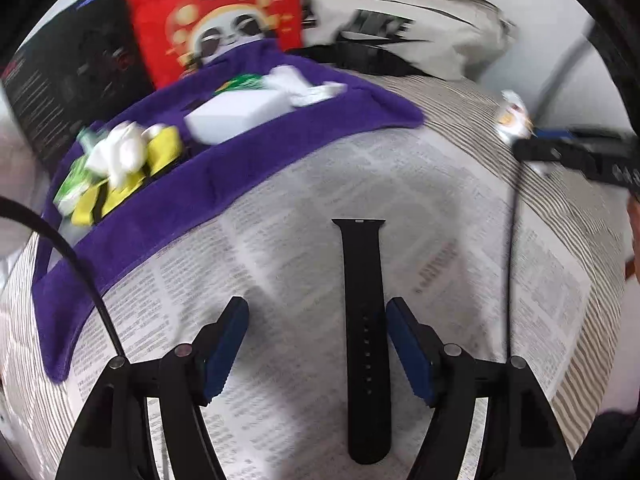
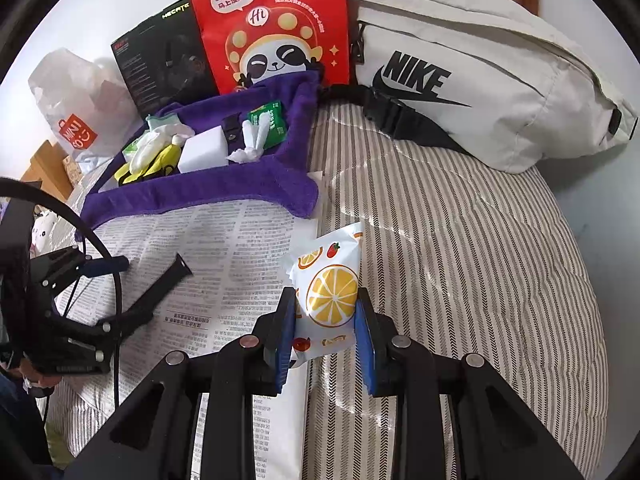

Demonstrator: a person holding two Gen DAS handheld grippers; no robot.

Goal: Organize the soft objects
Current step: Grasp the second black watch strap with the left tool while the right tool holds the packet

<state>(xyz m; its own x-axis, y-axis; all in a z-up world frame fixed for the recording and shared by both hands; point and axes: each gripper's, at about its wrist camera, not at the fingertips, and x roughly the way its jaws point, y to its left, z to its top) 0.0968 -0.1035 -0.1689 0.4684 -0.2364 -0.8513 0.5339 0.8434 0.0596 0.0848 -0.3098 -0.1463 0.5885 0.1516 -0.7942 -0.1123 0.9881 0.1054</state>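
Note:
A black watch strap [image 1: 366, 340] lies flat on a newspaper [image 1: 280, 248]. My left gripper [image 1: 316, 312] stands open over it. The strap runs between the jaws, close beside the right pad [image 1: 412, 352], with a wide gap to the left pad. My right gripper [image 2: 325, 300] is shut on a white snack packet printed with an orange slice [image 2: 332, 280], held just above the bedspread. Behind the newspaper sits a purple cloth tray [image 2: 224, 188] holding a white sponge block [image 2: 202, 152], yellow pieces, tissues and a green packet. The strap [image 2: 168, 284] also shows at the left of the right wrist view.
A red panda-print bag [image 2: 272, 28] and a black box [image 2: 160, 64] stand behind the tray. A cream Nike waist bag [image 2: 480, 80] lies at the back right and a white plastic bag [image 2: 76, 108] at the left. Striped bedspread [image 2: 460, 260] stretches to the right.

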